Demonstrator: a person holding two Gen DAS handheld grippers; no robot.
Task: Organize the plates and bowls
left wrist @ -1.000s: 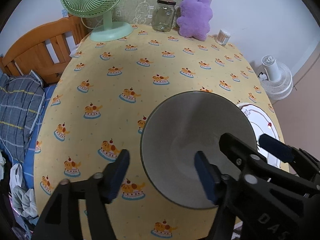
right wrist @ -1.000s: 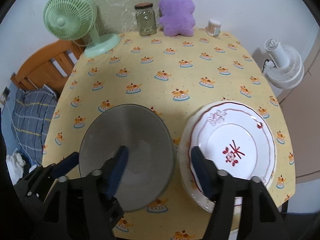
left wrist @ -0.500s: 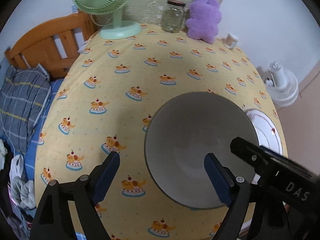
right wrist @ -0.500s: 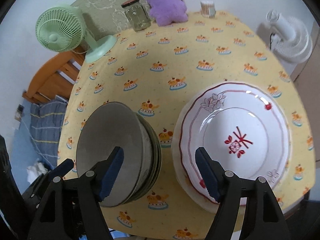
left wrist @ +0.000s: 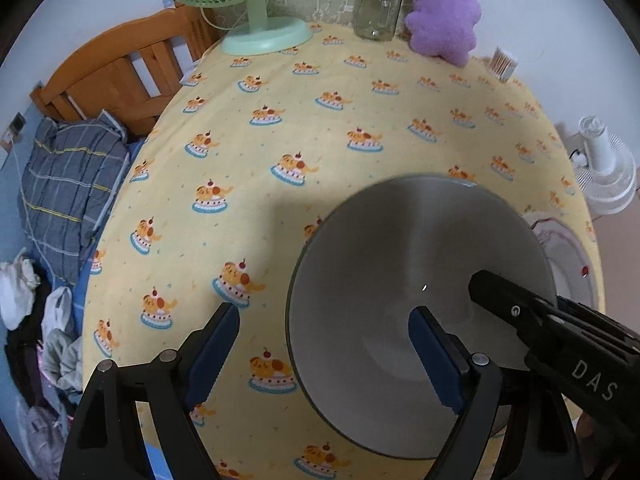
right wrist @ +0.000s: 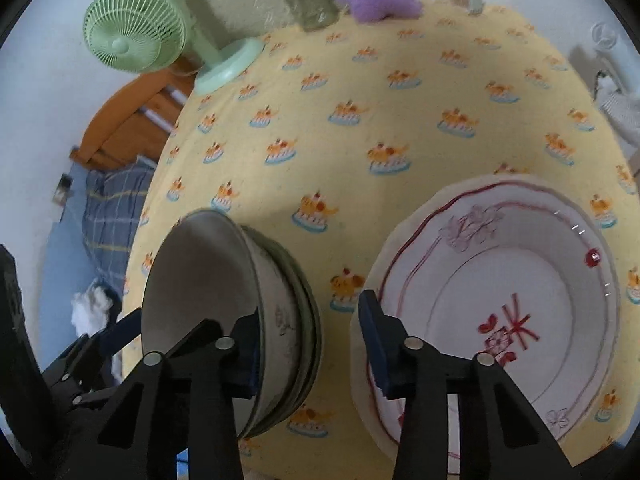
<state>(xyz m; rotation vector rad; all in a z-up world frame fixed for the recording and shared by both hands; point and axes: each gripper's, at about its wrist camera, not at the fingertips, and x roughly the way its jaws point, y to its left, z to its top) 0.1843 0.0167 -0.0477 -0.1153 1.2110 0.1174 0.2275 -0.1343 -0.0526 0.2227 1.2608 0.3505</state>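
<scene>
Left view: the left gripper (left wrist: 320, 352) stands wide, nothing clamped. Its right finger (left wrist: 434, 364) hangs inside the grey bowl (left wrist: 400, 264), its left finger over the yellow tablecloth (left wrist: 280, 120) outside the rim; can't tell if the inner pad touches the bowl. Here the bowl looks single, and the plate (left wrist: 568, 252) is only a sliver behind its right edge.

Right view shows more: the bowl (right wrist: 200, 280) is the top of a nested stack, other rims showing under it, and the white plate (right wrist: 500, 300) w/ red trim lies just beside the stack on the right. The right gripper (right wrist: 312, 344) is closing, its jaws narrow. Its left finger sits at the bowls' outer wall, its right finger at the plate's near rim; the gap between stack and plate lies between the pads. Whether they touch is unclear.

Far edge of the table: green fan (left wrist: 240, 0), glass jar (left wrist: 378, 8), purple plush (left wrist: 442, 14).
</scene>
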